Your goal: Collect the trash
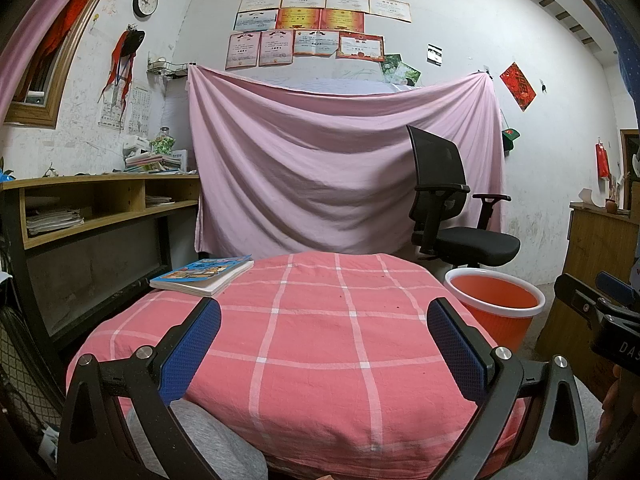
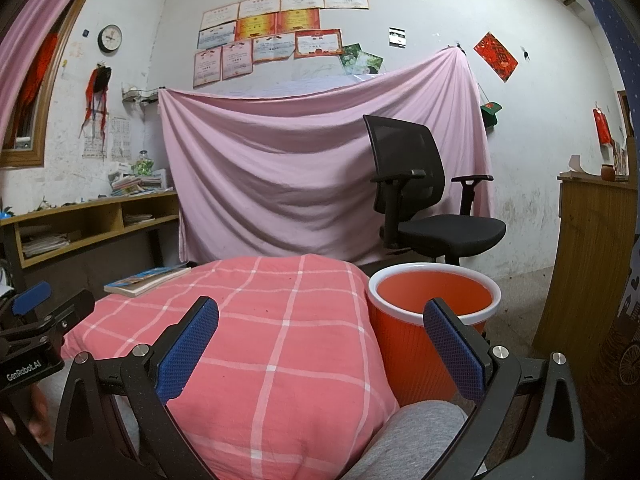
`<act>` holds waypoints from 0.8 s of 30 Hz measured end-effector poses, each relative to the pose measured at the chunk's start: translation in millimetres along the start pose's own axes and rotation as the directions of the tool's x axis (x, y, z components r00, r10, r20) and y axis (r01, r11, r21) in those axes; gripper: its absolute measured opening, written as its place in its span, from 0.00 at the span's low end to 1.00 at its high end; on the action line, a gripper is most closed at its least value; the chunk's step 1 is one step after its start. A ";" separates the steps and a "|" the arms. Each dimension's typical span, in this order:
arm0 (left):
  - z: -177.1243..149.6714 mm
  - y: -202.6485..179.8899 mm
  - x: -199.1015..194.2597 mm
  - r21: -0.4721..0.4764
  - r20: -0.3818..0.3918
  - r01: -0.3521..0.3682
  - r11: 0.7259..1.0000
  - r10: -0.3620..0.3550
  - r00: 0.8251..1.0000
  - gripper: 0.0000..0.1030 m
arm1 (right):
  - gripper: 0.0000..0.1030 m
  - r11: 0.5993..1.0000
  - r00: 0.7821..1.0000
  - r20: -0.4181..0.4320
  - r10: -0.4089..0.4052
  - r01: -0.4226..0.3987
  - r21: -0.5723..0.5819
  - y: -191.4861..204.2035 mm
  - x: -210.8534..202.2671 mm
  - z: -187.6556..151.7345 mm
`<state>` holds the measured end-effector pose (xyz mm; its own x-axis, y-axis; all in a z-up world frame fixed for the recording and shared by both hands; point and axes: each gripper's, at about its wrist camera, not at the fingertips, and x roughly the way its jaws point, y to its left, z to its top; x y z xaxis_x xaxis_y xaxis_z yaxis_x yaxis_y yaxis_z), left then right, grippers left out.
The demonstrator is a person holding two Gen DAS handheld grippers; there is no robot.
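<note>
An orange waste bin with a white rim [image 1: 495,300] [image 2: 434,308] stands on the floor to the right of a table under a pink checked cloth [image 1: 320,340] [image 2: 260,340]. Its inside looks empty. My left gripper [image 1: 324,312] hovers over the near part of the cloth, open, nothing between its blue pads. My right gripper [image 2: 320,310] is also open and empty, straddling the cloth's right edge and the bin. No loose trash shows on the cloth. A book with a blue cover [image 1: 202,275] [image 2: 146,280] lies at the cloth's far left corner.
A black office chair [image 1: 452,208] [image 2: 424,200] stands behind the bin before a hung pink sheet [image 1: 328,168]. A wooden shelf desk [image 1: 100,204] runs along the left; a wooden cabinet [image 2: 592,260] stands on the right. A person's grey-clad knees [image 2: 412,436] sit under the grippers.
</note>
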<state>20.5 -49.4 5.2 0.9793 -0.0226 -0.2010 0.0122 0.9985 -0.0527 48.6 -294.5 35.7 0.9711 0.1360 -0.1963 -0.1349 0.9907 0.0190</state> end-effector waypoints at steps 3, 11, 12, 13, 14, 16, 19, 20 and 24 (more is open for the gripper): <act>-0.1 -0.3 0.0 0.000 0.000 0.000 1.000 0.000 1.000 0.98 | 1.00 1.000 1.000 -0.001 0.000 0.000 -0.001 -0.1 0.2 0.2; -0.1 -1.2 -0.4 0.000 0.000 0.000 1.000 0.000 1.000 0.98 | 1.00 1.000 1.000 0.000 0.000 0.000 0.000 0.0 0.0 0.7; -0.4 -1.6 -0.3 0.000 -0.001 0.002 1.000 -0.002 1.000 0.98 | 1.00 1.000 1.000 -0.001 0.001 -0.001 0.000 0.0 0.1 0.7; -0.4 -2.1 0.0 0.000 -0.004 0.002 1.000 -0.002 1.000 0.98 | 1.00 1.000 1.000 -0.001 0.000 0.000 -0.001 0.0 0.2 0.7; 0.0 -2.6 0.3 0.001 -0.005 0.002 1.000 -0.002 1.000 0.98 | 1.00 1.000 1.000 -0.002 0.000 0.000 -0.001 0.1 0.1 0.8; 0.2 -3.3 0.4 0.004 -0.004 0.002 1.000 -0.002 1.000 0.98 | 1.00 1.000 1.000 -0.001 0.000 0.000 -0.001 0.0 -0.2 0.9; 0.0 -6.4 3.2 0.016 -0.011 0.003 1.000 -0.003 1.000 0.98 | 1.00 1.000 1.000 -0.002 0.001 -0.001 -0.001 0.1 0.2 1.1; 0.2 -7.3 3.7 0.021 -0.012 0.003 1.000 -0.002 1.000 0.98 | 1.00 1.000 1.000 -0.003 0.001 -0.001 -0.001 0.2 0.1 1.1; -0.3 -8.9 4.7 0.036 -0.009 0.007 0.999 -0.007 1.000 0.98 | 1.00 1.000 1.000 -0.005 0.002 -0.002 -0.003 0.3 0.3 -1.8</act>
<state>24.9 -58.3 4.4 0.9773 -0.0300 -0.2096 0.0265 0.9995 -0.0193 48.5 -294.2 33.9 0.9697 0.1378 -0.2016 -0.1373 0.9904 0.0162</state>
